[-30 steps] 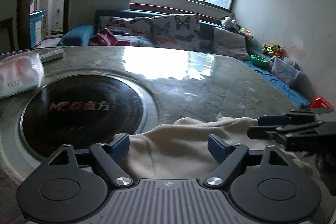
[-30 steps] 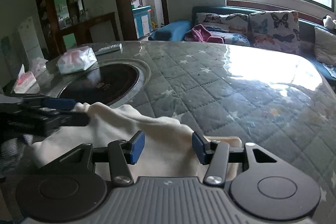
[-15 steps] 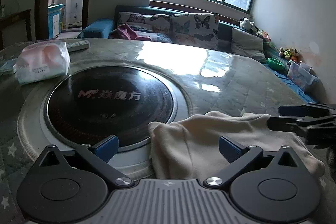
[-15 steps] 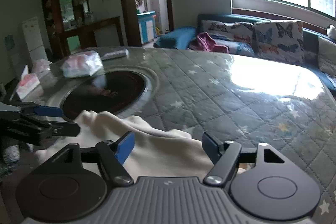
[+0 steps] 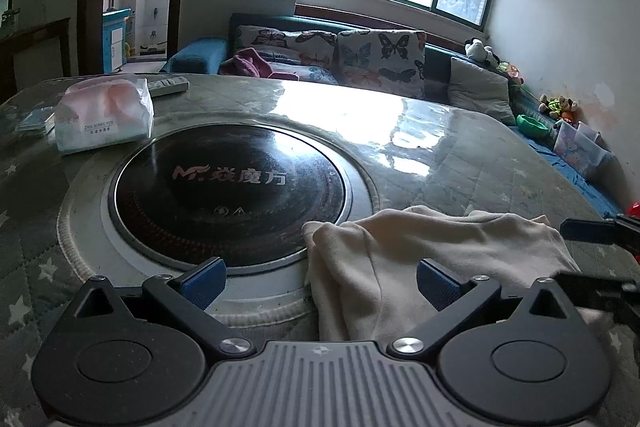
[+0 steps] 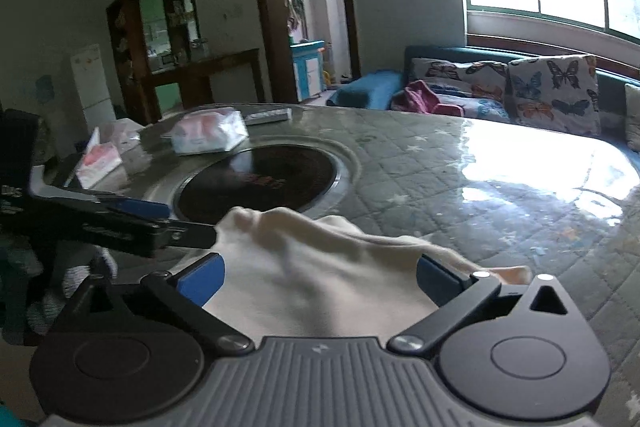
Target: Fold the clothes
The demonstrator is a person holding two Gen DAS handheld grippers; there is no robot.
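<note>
A cream garment [image 5: 432, 259] lies crumpled on the quilted round table [image 5: 460, 155], its left edge over the rim of the black hotplate [image 5: 228, 187]. My left gripper [image 5: 320, 283] is open, its blue pads wide apart above the garment's near left part. My right gripper [image 6: 320, 275] is open over the same garment [image 6: 328, 267], with nothing between its pads. The right gripper's fingers [image 5: 592, 231] show at the right edge of the left wrist view. The left gripper's fingers [image 6: 132, 211] reach in from the left in the right wrist view, next to the garment's corner.
A tissue pack [image 5: 104, 115] and a remote [image 5: 168, 85] lie at the table's far left. Another tissue pack [image 6: 98, 163] sits at the left edge. A sofa with butterfly cushions [image 5: 360, 55] stands behind the table. Toys and a bin [image 5: 576, 147] lie by the right wall.
Both grippers have pulled back and up from the garment and their jaws have opened wider. The garment now lies loose on the table.
</note>
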